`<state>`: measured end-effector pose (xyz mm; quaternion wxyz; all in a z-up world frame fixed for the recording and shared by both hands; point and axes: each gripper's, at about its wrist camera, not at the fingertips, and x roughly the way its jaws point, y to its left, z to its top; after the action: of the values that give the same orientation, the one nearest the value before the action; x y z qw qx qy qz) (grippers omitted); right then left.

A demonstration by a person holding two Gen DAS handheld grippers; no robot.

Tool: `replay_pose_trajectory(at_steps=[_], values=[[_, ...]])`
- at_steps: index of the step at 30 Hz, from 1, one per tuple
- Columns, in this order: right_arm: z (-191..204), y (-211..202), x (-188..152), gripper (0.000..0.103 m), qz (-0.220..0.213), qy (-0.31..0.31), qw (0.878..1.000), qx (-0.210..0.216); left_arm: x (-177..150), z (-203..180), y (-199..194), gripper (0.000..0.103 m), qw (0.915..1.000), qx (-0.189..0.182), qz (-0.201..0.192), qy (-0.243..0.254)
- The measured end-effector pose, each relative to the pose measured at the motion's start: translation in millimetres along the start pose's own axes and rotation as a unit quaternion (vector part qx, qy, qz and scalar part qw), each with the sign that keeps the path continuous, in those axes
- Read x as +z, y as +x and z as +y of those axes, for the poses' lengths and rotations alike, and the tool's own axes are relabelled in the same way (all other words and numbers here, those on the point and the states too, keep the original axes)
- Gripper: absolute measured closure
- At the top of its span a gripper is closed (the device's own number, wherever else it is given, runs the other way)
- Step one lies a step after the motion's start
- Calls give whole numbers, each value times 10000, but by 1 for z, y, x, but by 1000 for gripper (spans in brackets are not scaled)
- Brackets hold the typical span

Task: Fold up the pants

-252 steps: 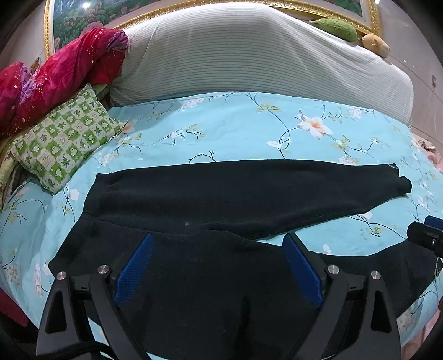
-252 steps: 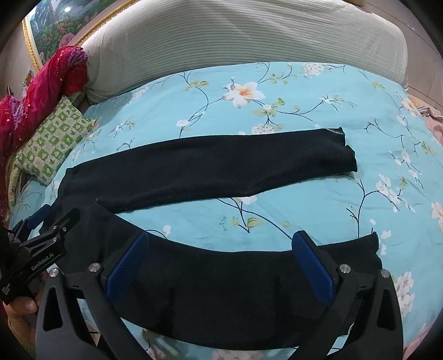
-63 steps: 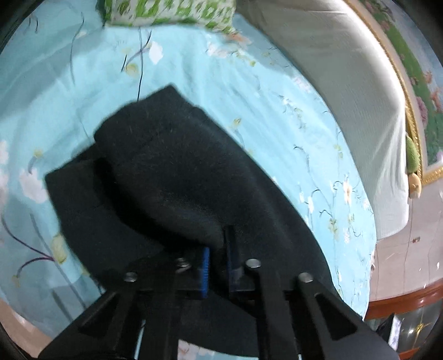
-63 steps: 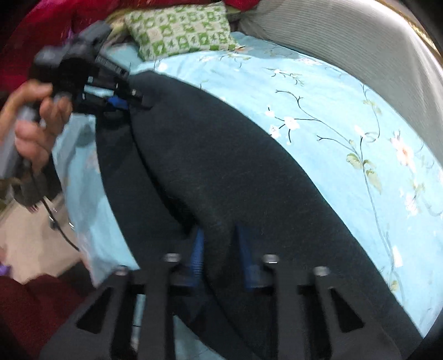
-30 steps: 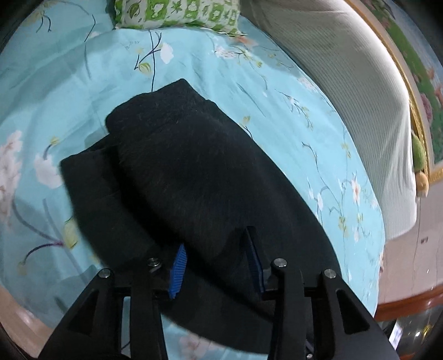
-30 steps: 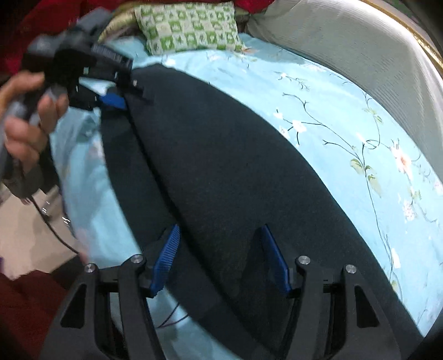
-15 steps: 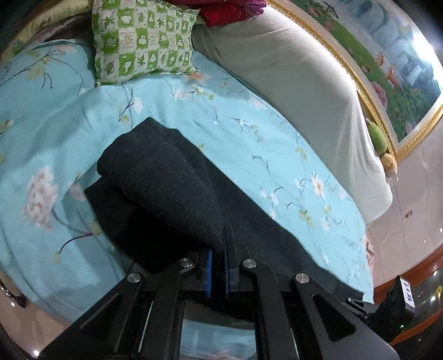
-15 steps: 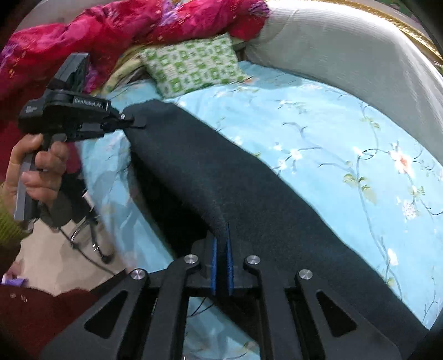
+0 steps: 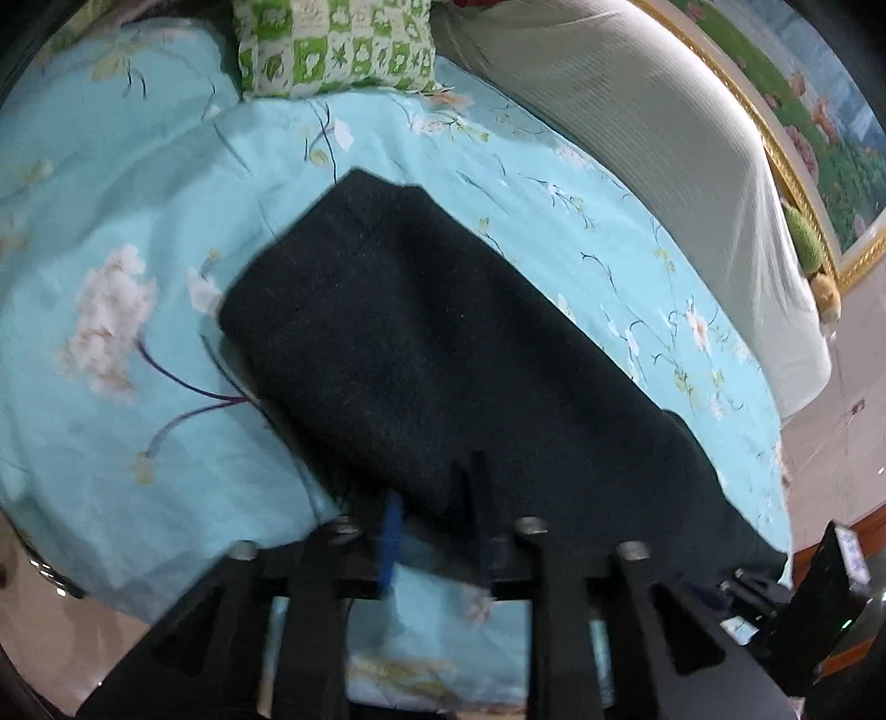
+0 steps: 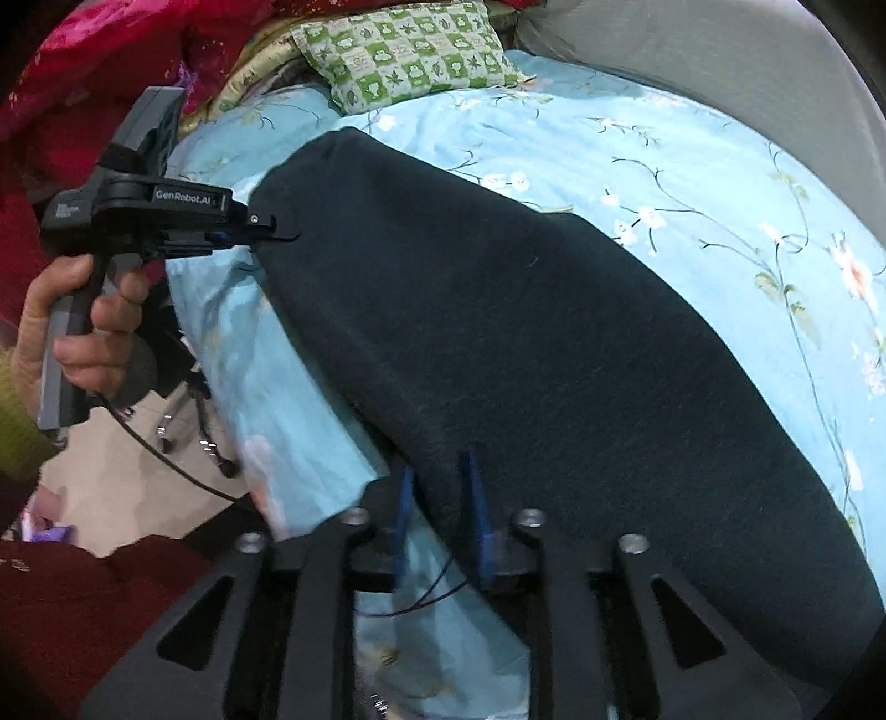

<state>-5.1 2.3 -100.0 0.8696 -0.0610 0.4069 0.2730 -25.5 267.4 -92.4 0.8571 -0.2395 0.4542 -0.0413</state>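
Observation:
The black pants (image 9: 443, 343) lie lengthwise on the light blue flowered bedspread (image 9: 111, 232), one leg folded over the other. My left gripper (image 9: 434, 498) is shut on the near edge of the pants at the waist end. My right gripper (image 10: 440, 487) is shut on the near edge of the pants (image 10: 526, 343) further along the leg. In the right wrist view the left gripper (image 10: 266, 227) shows at the far left, held by a hand, pinching the edge. The lower layer is mostly hidden under the top one.
A green and white checked pillow (image 9: 338, 44) lies at the head of the bed, beside a grey striped cushion (image 9: 637, 111). A red blanket (image 10: 83, 61) is heaped at the left. The bed's near edge and the floor (image 10: 122, 487) lie just below the grippers.
Both grippers opened about a second ago, then shut on the near edge of the pants. Since then the edge has been pulled outward, so the layers now lie lined up and flatter.

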Motion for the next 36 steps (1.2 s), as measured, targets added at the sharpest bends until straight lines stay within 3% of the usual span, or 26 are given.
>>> replay_pose_trajectory(at_steps=[1, 2, 4, 7, 11, 14, 18, 19, 20, 23, 25, 27, 32, 36], values=[[-1, -6, 2, 63, -16, 87, 9999, 138, 0, -1, -6, 44, 9999, 121, -72, 41], [-2, -12, 1, 57, -72, 138, 9996, 248, 1, 1, -14, 39, 9994, 267, -196, 63], [-7, -25, 8, 54, -271, 297, 9980, 492, 3, 5, -21, 38, 9987, 400, -315, 44], [-29, -32, 25, 53, -493, 637, 9948, 618, 8, 15, -14, 37, 9989, 399, -175, -166], [-63, -17, 53, 53, -637, 920, 9935, 211, 14, 23, 0, 37, 9983, 401, -6, -429], [-89, 10, 75, 53, -429, 1204, 9912, 353, 18, 26, 3, 37, 9982, 350, -11, -490], [-98, 48, 91, 53, 73, 1098, 9918, 649, 26, 33, 10, 37, 9973, 251, -14, -689], [-99, 59, 92, 60, 221, 1102, 9909, 741, 28, 35, 13, 38, 9971, 227, -19, -726], [-102, 68, 91, 80, 335, 1126, 9890, 900, 31, 36, 16, 38, 9970, 218, -34, -738], [-114, 74, 91, 91, 262, 1486, 9803, 1274, 40, 37, 22, 43, 9965, 215, -125, -792], [-124, 68, 92, 97, 78, 1778, 9725, 1506, 45, 38, 26, 60, 9959, 239, -196, -854], [-125, 60, 94, 97, -89, 1863, 9699, 1567, 52, 37, 25, 80, 9956, 68, -219, -904], [-105, 35, 99, 97, -247, 1546, 9772, 1435, 59, 13, -17, 87, 9965, -394, -509, -535], [-108, 35, 103, 97, -392, 1534, 9810, 1120, 60, -5, -26, 87, 9966, -175, -796, 115]])
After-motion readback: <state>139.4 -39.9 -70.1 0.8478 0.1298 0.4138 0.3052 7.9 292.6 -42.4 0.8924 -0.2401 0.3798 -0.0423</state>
